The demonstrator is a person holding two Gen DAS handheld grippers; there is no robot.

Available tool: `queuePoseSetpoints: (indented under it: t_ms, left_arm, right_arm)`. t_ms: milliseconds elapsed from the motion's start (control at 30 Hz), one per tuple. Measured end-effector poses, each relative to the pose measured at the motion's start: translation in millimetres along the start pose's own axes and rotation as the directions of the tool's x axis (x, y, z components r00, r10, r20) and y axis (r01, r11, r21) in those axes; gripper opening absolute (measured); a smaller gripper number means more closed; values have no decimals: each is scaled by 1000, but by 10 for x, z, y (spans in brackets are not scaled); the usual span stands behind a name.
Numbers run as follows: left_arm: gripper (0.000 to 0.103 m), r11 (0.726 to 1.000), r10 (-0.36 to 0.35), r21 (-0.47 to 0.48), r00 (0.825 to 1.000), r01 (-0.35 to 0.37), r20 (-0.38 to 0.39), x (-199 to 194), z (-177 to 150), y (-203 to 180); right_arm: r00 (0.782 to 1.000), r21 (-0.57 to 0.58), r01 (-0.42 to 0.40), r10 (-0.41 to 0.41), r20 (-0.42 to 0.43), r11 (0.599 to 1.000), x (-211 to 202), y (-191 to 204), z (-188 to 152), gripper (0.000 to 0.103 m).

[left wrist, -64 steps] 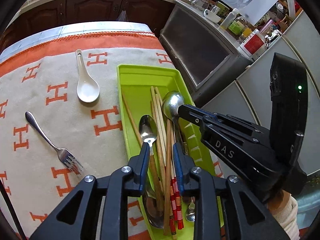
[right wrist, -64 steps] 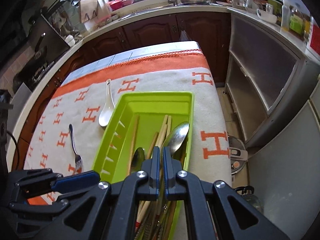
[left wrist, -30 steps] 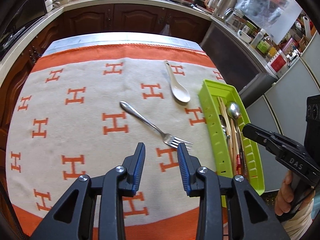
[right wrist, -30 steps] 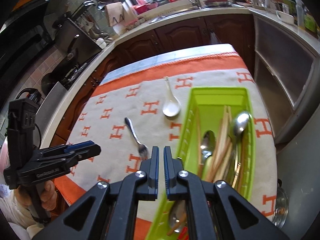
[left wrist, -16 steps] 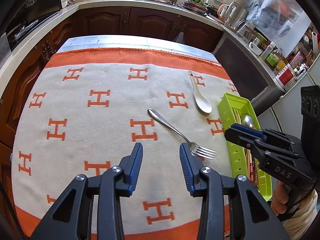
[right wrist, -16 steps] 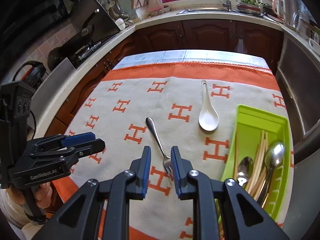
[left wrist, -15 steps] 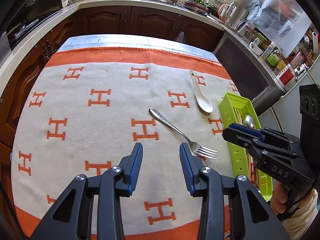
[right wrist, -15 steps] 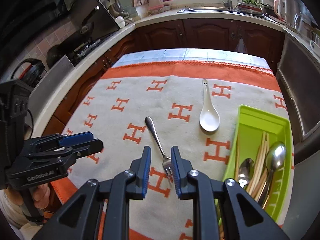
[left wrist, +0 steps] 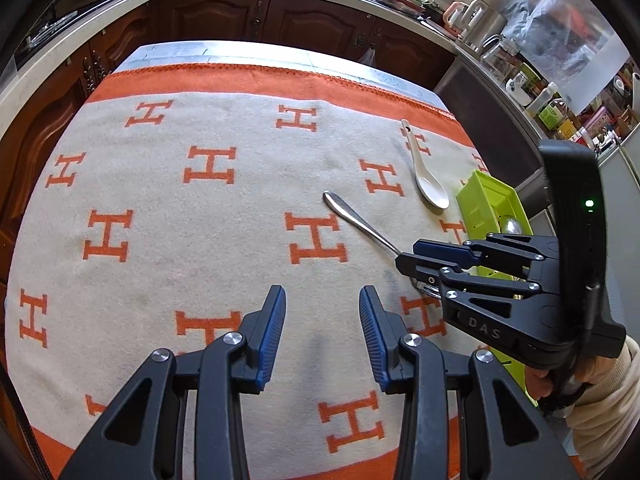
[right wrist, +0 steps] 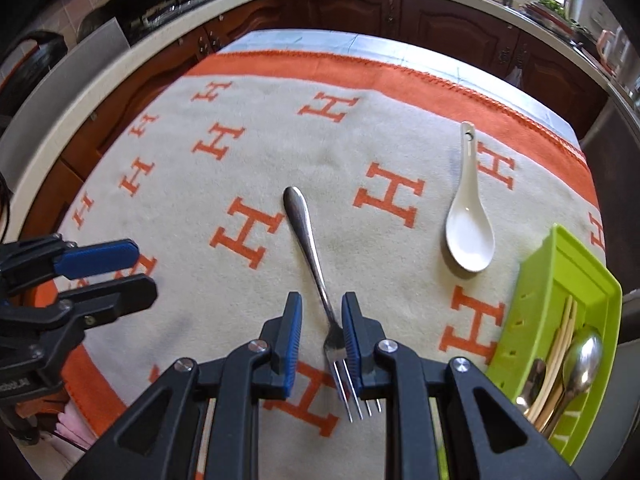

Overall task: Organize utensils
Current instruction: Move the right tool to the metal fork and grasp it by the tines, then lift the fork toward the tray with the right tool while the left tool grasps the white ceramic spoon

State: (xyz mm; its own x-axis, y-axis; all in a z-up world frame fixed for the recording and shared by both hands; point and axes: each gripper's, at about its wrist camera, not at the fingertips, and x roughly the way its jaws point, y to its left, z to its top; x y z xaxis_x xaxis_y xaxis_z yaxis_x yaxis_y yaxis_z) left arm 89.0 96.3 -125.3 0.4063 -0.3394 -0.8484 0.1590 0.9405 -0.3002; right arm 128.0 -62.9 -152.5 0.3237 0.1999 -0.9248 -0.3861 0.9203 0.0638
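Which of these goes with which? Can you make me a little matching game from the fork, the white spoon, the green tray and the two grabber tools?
Things:
1. fork
2. white spoon
3. green tray
4. left gripper

States:
A. holds chopsticks and metal spoons
B. open over bare cloth, nothing between its fingers
C. lies alone on the cloth, bowl up, between fork and tray
D. lies on the cloth with its neck between the open fingers of the right gripper

Pairs: 1-D, 2-C, 3-A, 4-B
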Motion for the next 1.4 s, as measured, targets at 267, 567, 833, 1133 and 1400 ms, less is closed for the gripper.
queuePoseSetpoints:
  t_ms: [267, 567, 833, 1133, 1400]
  left_arm:
    - [37, 1000, -11, -19, 1000, 11, -4, 56, 35, 105]
    - [37, 1000, -16, 5, 1000, 16, -1, 93, 111, -9]
    - [37, 997, -46, 54, 999, 46, 3, 122, 244, -266]
    - [36, 990, -99, 101, 995, 99, -2, 171, 425, -631]
    - [41, 981, -92, 170, 996, 93, -11, 133, 369, -913]
  right_arm:
    - [999, -85, 17, -21, -45, 996, 219, 43, 10, 20]
    - [999, -61, 39, -40, -12, 997, 131, 37, -49, 4]
    - [993, 133, -61, 47, 106, 989, -292, -259, -168, 4]
    - [969, 279, -106, 36, 246, 954, -914, -633, -432, 4]
    - [955, 365, -97, -16, 296, 926, -1277, -868, -744, 4]
